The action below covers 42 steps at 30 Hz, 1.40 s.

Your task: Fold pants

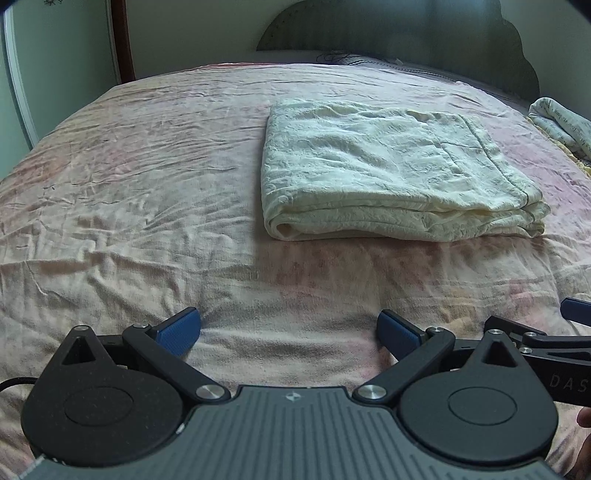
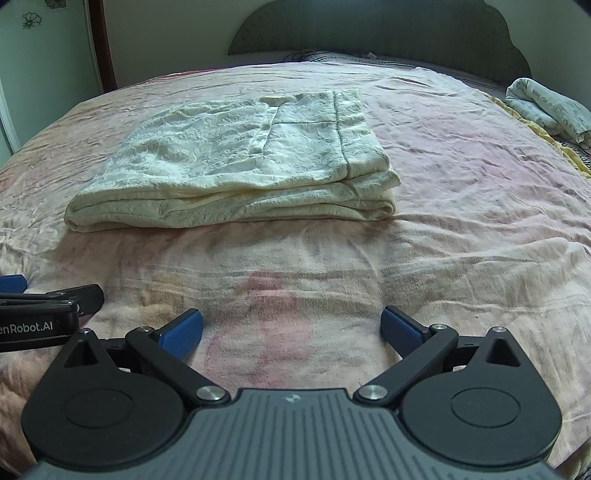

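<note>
two open tools (image 1: 289, 328) (image 2: 291, 328), one folded pants (image 2: 240, 162), one bed (image 2: 461, 229).

Cream pants (image 1: 391, 166) folded into flat layered rectangle, lying mid-bed.

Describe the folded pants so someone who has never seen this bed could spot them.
On the pink bedsheet, mid-bed below the headboard, lie the pants: a cream, crinkled, stacked rectangle. The only other fabric, a printed roll, sits at the right edge.
</note>
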{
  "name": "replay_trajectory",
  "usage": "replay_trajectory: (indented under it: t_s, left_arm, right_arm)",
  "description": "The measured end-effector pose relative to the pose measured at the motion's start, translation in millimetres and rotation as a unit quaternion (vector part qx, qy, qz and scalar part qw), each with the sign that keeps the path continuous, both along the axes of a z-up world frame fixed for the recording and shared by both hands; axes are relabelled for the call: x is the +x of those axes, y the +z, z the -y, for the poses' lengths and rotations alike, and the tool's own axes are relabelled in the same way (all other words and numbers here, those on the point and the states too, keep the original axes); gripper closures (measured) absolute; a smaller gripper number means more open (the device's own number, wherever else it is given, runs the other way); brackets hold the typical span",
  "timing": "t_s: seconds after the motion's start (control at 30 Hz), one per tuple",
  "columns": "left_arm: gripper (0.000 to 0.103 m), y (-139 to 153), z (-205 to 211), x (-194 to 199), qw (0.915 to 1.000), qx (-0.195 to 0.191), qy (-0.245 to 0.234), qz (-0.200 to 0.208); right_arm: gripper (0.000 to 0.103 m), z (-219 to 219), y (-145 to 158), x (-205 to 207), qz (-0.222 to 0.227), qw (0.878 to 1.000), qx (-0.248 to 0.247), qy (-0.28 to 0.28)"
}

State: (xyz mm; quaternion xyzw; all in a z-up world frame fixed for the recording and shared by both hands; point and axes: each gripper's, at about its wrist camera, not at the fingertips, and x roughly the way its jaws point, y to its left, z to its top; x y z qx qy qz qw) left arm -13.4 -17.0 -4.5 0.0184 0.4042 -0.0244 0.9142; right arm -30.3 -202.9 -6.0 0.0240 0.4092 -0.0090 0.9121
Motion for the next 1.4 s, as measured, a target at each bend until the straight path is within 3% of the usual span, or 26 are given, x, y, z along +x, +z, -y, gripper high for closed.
replay_trajectory:
  t_s: [1.4]
  left_arm:
    - [0.000,0.2,-1.0,0.9,1.0000,0.000,0.000,-0.004]
  right_arm:
    - [0.000,0.2,-1.0,-3.4,0.009,1.000,-0.001,-0.001]
